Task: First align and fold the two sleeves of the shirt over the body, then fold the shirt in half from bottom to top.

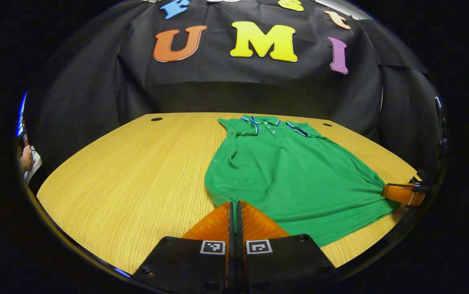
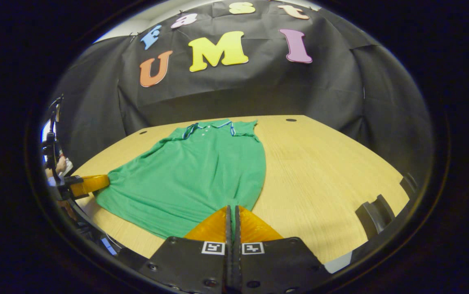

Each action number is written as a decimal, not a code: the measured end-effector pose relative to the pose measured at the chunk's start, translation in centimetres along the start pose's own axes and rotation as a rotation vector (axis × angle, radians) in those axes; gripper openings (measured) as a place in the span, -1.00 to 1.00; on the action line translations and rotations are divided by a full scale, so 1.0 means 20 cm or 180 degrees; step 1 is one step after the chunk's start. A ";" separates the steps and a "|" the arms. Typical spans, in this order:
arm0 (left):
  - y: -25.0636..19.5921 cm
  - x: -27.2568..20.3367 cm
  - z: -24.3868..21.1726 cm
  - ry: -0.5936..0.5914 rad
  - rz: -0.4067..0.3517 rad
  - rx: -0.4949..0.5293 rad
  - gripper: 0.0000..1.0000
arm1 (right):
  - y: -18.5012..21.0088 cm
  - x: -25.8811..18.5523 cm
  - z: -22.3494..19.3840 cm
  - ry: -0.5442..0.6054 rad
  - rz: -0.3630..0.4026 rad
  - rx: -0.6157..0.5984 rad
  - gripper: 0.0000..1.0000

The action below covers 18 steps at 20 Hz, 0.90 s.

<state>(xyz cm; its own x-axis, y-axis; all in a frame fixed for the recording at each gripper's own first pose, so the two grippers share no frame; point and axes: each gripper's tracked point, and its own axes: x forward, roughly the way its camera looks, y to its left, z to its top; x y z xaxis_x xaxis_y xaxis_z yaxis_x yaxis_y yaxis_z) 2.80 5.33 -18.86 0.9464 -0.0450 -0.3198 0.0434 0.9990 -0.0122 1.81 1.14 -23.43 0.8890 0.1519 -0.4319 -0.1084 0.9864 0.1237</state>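
Two grippers [image 1: 234, 204] [image 2: 230, 208], one shirt [image 1: 287, 171] [image 2: 193, 167]

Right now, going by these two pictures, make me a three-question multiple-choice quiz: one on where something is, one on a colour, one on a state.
1. Where does the shirt lie?
A. On the wooden table
B. On a chair
C. Hanging on the wall

2. What colour is the shirt's body?
A. Red
B. Green
C. White

3. How do the jaws of the left gripper and right gripper stand?
A. Both wide open
B. One open, one shut
C. Both shut on the shirt's bottom hem

Answers:
1 A: the shirt is spread flat on the tabletop.
2 B: green cloth, with blue-and-white trim at the collar.
3 C: each pair is pressed together with cloth pinched at a hem corner.
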 end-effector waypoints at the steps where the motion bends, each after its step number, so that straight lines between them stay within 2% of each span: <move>1: -0.01 -0.01 0.03 -0.0040 -0.0016 0.0026 -0.88 | 0.00 -0.01 0.02 -0.0044 -0.0004 -0.0064 -0.99; 8: -0.06 -0.07 0.26 -0.0323 -0.0063 0.0083 -0.88 | 0.05 -0.07 0.23 -0.0312 0.0082 -0.0315 -0.99; 10: -0.05 -0.07 0.32 -0.0365 -0.0064 0.0059 -0.89 | 0.06 -0.07 0.32 -0.0405 0.0098 -0.0303 -0.94; 12: -0.03 -0.07 0.39 -0.0426 -0.0038 0.0043 -0.88 | 0.07 -0.07 0.41 -0.0486 0.0127 -0.0272 -1.00; 18: 0.05 0.00 0.58 -0.0555 0.0014 0.0025 -0.88 | 0.13 0.00 0.73 -0.0741 0.0200 -0.0261 -0.99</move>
<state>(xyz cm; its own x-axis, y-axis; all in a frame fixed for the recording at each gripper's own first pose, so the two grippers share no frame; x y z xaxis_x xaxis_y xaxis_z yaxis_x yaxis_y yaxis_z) 6.54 6.25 -7.83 0.9877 -0.0411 -0.1505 0.0410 0.9992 -0.0036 8.07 2.87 -10.16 0.9568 0.2039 -0.2071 -0.1941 0.9787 0.0670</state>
